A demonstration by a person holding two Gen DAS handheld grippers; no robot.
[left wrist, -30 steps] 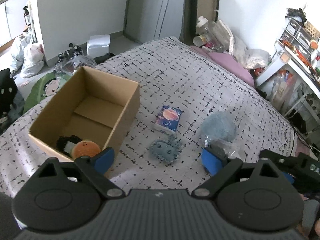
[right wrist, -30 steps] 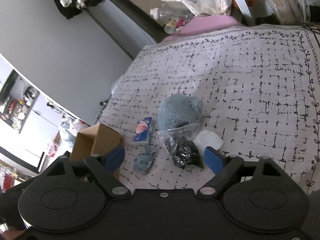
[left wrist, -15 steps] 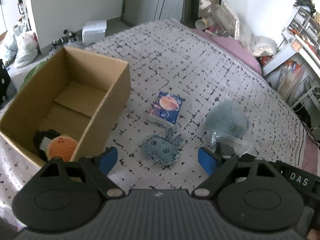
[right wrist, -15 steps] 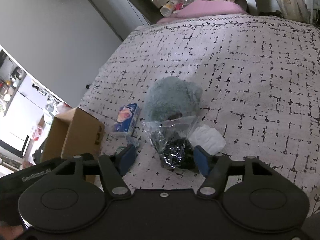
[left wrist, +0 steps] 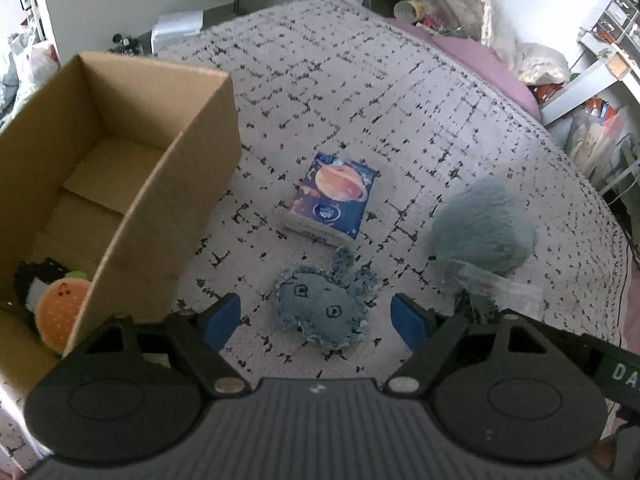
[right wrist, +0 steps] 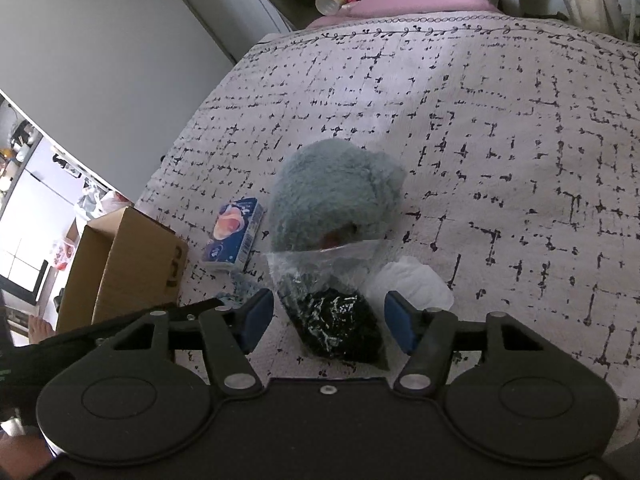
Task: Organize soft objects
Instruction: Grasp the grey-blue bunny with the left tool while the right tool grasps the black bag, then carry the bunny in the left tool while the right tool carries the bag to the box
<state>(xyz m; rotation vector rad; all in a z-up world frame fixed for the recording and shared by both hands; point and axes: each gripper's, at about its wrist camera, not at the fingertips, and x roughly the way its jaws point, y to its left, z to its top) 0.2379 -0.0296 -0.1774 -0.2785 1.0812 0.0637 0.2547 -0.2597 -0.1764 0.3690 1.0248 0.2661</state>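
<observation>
The left gripper [left wrist: 316, 318] is black with a grey ribbed middle, two round parts, silver screws and blue pads [left wrist: 406, 320]. The right gripper [right wrist: 329, 316] is all black, with silver screws and blue pads [right wrist: 398, 322] too.

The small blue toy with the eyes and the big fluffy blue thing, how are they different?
The denim toy is flat, with frayed edges and two stitched eyes; the fluffy plush is rounded, long-furred, and shows no face from here. The denim toy is smaller than the fluffy plush. The denim toy lies free on the bedspread, while a clear bag rests against the fluffy plush. Both are soft, grey-blue, and outside the cardboard box.
</observation>
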